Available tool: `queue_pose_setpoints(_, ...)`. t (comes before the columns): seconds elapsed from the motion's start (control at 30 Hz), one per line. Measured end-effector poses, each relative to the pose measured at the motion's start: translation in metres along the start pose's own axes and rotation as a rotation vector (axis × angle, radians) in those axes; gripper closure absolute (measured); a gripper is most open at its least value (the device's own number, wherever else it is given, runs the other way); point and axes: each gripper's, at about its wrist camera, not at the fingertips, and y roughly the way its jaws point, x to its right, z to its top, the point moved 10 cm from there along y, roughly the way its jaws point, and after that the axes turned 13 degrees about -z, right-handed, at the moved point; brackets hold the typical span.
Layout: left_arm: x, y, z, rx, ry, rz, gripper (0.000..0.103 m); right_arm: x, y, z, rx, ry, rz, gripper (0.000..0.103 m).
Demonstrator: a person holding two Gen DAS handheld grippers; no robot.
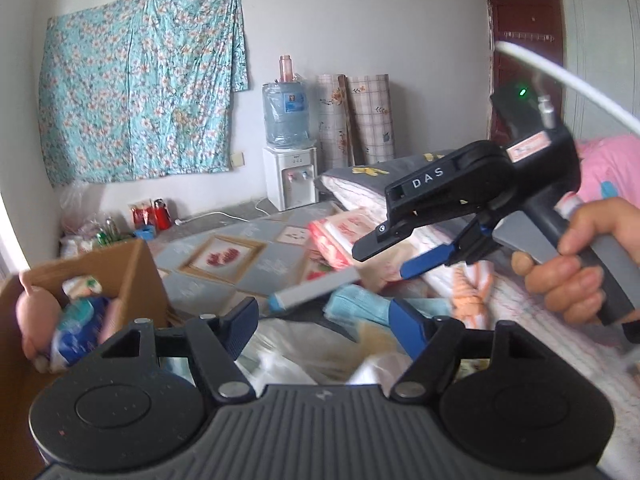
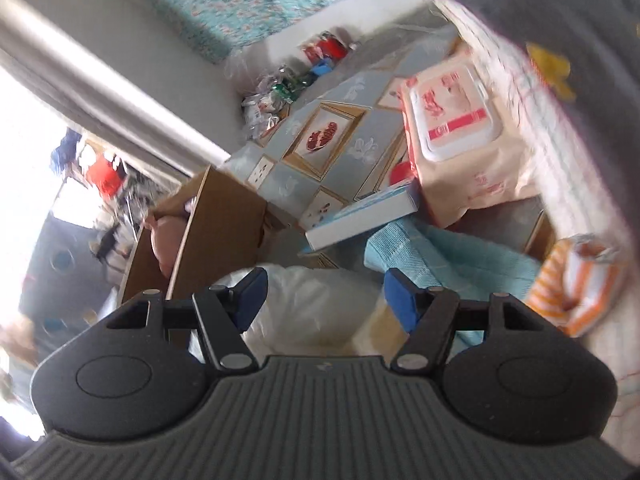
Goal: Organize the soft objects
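Your right gripper (image 2: 322, 298), jaws spread and empty, hangs nearest the white bag (image 2: 312, 312); the cardboard box (image 2: 216, 220) lies left

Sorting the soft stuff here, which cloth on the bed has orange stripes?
The small folded cloth at the far right, beside the plain light blue towel; the towel has no stripes.

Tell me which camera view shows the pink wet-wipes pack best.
The right wrist view: the wipes pack faces the camera, its white lid and red label visible despite blur. In the left wrist view, the pack appears small, edge-on, and partly hidden behind the right gripper.
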Motion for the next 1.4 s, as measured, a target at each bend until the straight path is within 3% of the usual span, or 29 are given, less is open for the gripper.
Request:
queue_pose_setpoints(0.17, -0.028, 0.028, 0.021, -0.088, 0.066, -0.034, 0.032, 0.013, 0.031, 0.015, -0.066, 0.209, 0.044, 0.040)
queue_pose_setpoints(0.37, -0.057, 0.077, 0.022, -0.202, 0.162, -0.032, 0.032, -0.009, 0.050, 0.008, -0.142, 0.276, 0.142, 0.041)
queue_pose_setpoints(0.63, -0.052, 0.134, 0.001, -0.356, 0.330, -0.112, 0.032, 0.006, 0.087, 0.013, -0.167, 0.397, 0.074, 0.047)
queue_pose_setpoints(0.9, -0.053, 0.187, -0.016, -0.452, 0.396, -0.144, 0.033, 0.018, 0.114, 0.012, -0.155, 0.494, 0.031, 0.054)
queue_pose_setpoints(0.97, -0.053, 0.195, -0.019, -0.469, 0.405, -0.141, 0.039, 0.020, 0.118, 0.012, -0.153, 0.515, 0.030, 0.058)
queue_pose_setpoints(1.1, -0.058, 0.207, -0.023, -0.504, 0.390, -0.133, 0.064, 0.024, 0.126, 0.013, -0.147, 0.549, 0.032, 0.067)
queue_pose_setpoints(1.4, -0.042, 0.178, -0.002, -0.435, 0.431, -0.126, 0.080, 0.002, 0.117, 0.024, -0.097, 0.576, 0.142, 0.079)
